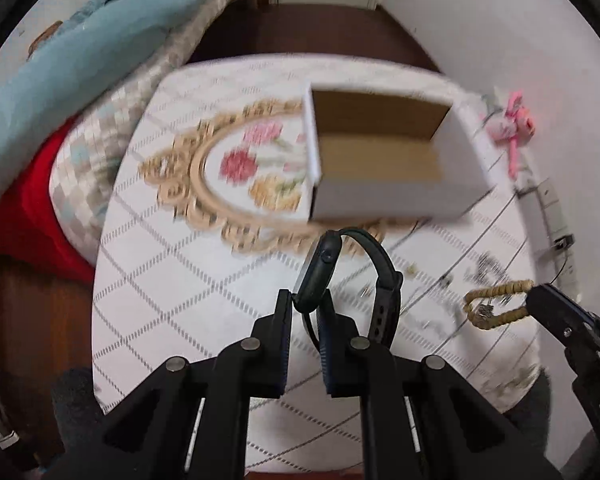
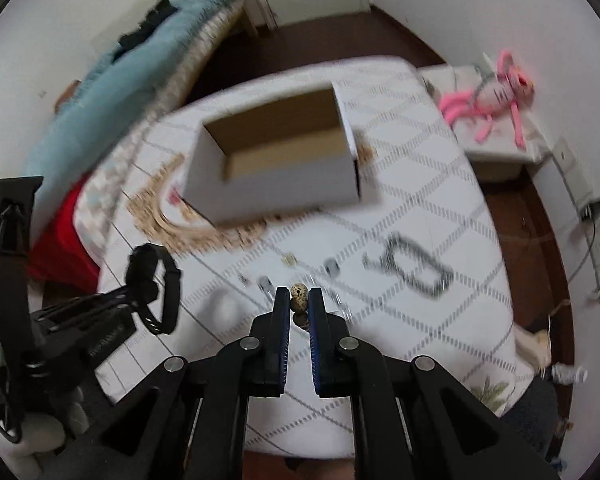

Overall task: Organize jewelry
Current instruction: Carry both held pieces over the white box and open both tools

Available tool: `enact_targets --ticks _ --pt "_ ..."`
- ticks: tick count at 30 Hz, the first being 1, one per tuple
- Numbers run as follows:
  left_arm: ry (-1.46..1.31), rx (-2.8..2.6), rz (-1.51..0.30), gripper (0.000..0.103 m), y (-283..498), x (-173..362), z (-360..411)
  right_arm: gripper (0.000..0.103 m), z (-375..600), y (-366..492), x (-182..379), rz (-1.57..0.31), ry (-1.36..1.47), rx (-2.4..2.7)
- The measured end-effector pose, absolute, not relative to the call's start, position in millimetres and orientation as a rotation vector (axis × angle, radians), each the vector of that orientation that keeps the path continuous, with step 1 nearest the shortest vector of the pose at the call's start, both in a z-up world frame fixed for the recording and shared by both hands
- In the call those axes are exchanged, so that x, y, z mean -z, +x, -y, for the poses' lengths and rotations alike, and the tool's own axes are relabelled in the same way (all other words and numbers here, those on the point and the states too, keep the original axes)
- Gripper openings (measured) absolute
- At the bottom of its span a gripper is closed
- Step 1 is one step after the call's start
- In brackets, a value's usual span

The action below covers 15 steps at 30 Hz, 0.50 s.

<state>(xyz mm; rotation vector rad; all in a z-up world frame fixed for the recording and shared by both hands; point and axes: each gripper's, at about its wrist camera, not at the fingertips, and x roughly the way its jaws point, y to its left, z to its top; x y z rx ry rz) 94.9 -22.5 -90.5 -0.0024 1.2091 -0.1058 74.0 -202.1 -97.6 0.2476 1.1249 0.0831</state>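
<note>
My left gripper is shut on the case of a dark wristwatch, whose black strap loops up and to the right, clear of the white tablecloth. In the right wrist view the left gripper and the watch show at the left. My right gripper is shut on a tan speckled bead bracelet. In the left wrist view the bracelet hangs as a loop from the right gripper. An open white cardboard box stands beyond both grippers and looks empty.
A grey chain and several small pieces lie on the cloth right of centre. A bed with a blue blanket and a red cloth borders the table's left side. A pink plush toy and a power strip sit at the right.
</note>
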Motion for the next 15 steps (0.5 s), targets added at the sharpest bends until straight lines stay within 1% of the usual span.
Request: enact_targets --ticks 4,9,12,15 --pt "-0.023 0.130 -1.160 0.010 129 68 22 0.009 198 98 59 -1.031 0.231 -0.107" --pt "-0.033 0.141 -1.132 0.010 173 57 22 0.009 196 143 27 -0.958 0.220 -0.129" --pt "-0.041 0.144 -1.152 0.010 194 64 21 0.009 194 171 23 -0.958 0.212 -0.144" --pt "-0.043 0.149 -1.173 0.010 210 73 23 0.009 193 197 31 -0.979 0.211 -0.149"
